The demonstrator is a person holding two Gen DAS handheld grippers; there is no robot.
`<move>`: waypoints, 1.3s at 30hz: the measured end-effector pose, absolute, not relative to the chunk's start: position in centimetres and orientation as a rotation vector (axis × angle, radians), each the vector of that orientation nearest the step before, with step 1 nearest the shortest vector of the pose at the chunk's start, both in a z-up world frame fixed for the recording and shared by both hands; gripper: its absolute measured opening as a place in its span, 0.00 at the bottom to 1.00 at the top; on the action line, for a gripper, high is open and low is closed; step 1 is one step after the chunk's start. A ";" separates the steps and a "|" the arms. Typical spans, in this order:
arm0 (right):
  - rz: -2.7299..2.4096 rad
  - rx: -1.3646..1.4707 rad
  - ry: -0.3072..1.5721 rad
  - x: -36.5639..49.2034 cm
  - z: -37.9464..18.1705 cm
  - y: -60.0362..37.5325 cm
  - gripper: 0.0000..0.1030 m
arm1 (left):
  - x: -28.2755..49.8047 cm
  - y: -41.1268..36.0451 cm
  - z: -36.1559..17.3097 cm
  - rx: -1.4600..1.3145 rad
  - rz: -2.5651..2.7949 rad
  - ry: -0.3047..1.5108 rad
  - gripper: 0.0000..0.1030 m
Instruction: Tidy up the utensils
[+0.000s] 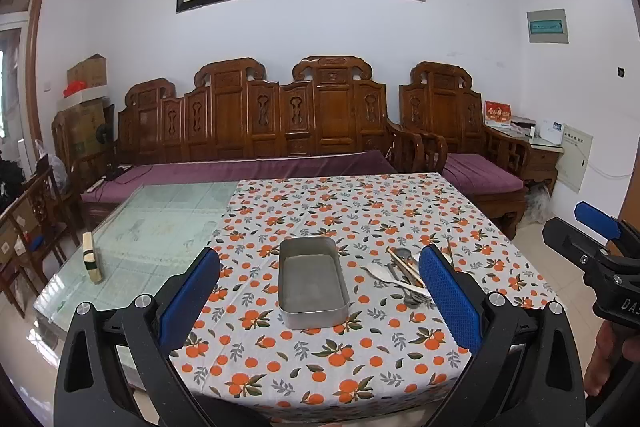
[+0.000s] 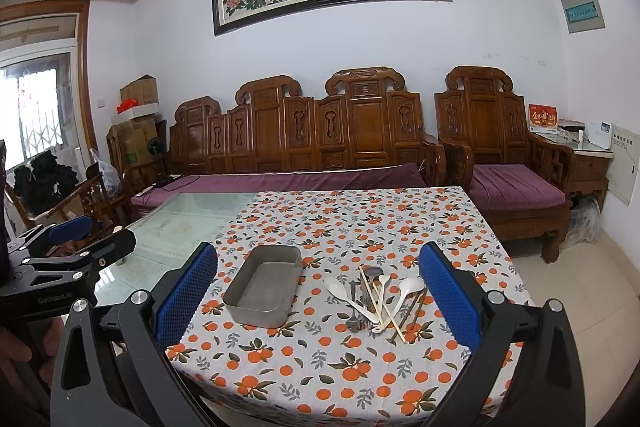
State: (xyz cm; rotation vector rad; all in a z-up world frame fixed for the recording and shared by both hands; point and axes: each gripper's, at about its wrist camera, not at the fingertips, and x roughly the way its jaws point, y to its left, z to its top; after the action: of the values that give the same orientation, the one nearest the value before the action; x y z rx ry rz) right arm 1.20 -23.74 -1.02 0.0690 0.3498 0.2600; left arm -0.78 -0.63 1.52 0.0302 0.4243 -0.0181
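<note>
An empty rectangular metal tray sits on the orange-print tablecloth. To its right lies a loose pile of utensils: white spoons, a metal spoon, a fork and chopsticks, crossed over one another. My left gripper hovers open above the table's near edge, with the tray seen between its blue pads. My right gripper is open too, level with it further right, framing tray and pile. Each gripper shows at the edge of the other's view, the right and the left, both empty.
The cloth covers only the table's right part; bare glass top lies to the left, with a small upright box near its left edge. A carved wooden sofa and armchair stand behind the table. Chairs crowd the left side.
</note>
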 end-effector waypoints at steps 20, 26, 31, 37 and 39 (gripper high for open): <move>0.263 0.073 0.349 1.2 -0.9 -23.5 0.98 | -0.9 -0.8 1.5 0.032 -0.017 0.417 0.94; 0.265 0.074 0.348 0.7 -0.5 -23.4 0.98 | -1.0 -0.8 1.6 0.032 -0.018 0.416 0.94; 0.264 0.075 0.346 0.4 -0.4 -22.9 0.98 | -1.0 -0.8 1.5 0.033 -0.018 0.415 0.94; 0.263 0.073 0.345 0.2 0.0 -22.6 0.98 | -1.1 -0.9 1.5 0.030 -0.018 0.419 0.94; 0.264 0.074 0.344 0.2 0.0 -22.7 0.98 | -1.1 -0.9 1.6 0.028 -0.020 0.420 0.94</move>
State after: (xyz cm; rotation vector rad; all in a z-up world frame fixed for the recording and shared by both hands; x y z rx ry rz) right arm 0.16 -22.66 0.00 0.0741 0.3443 0.2644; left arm -1.06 -0.86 1.64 0.0275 0.4197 -0.0201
